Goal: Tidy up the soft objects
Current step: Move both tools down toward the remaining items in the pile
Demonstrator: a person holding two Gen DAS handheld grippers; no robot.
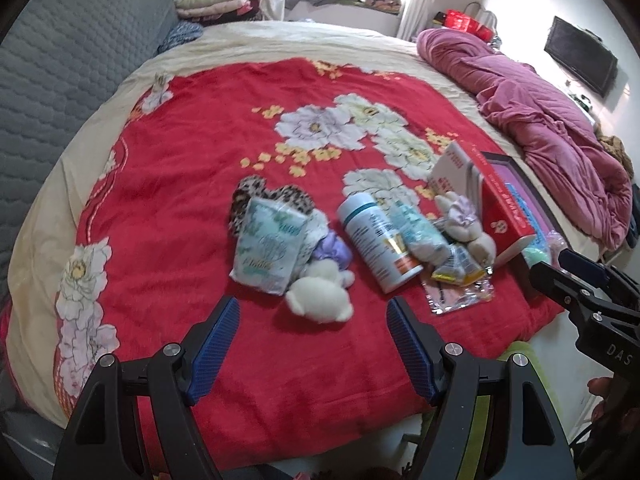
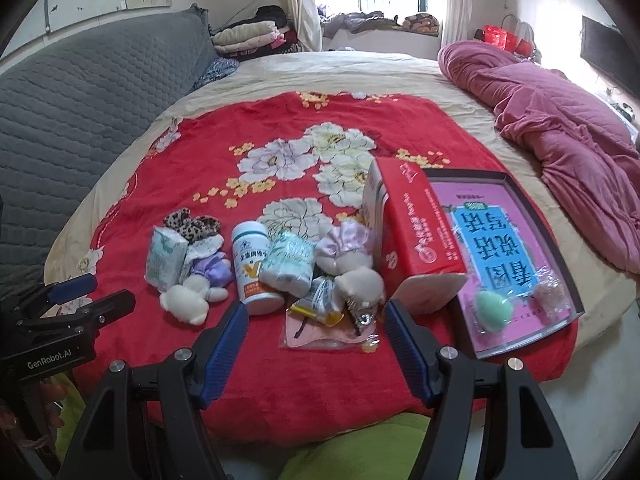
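I have everything laid out on one bed (image 2: 400,80), on a single red flowered blanket (image 1: 200,160) spread flat as a work surface, so the pile sits in easy reach near the front edge. One bundled pink quilt (image 2: 560,128) is pushed to the far right side, I judge to keep the middle free.

One dark-rimmed tray (image 2: 568,248) lies at the right of the pile with a pink-and-blue picture book in it; it looks like the place things are meant to go, and already carries one mint egg-shaped sponge (image 2: 494,306). One red box (image 2: 420,236) leans against its left edge.

Among the loose things I count two soft packs of tissues (image 1: 268,248), one at the left and one in the middle, one white bottle (image 1: 376,240) lying on its side between them, and two cream plush dolls (image 1: 320,298), each with a lilac bow, one either side of the bottle. One leopard-print cloth (image 1: 260,196) is tucked behind the left pack. A few small foil sachets (image 2: 320,308) lie on one clear flat bag; I can't count them surely.

My left claw (image 1: 312,332) hangs open and empty just short of the nearer doll; my right claw (image 2: 316,332) is likewise open, holding nothing, above the sachets.
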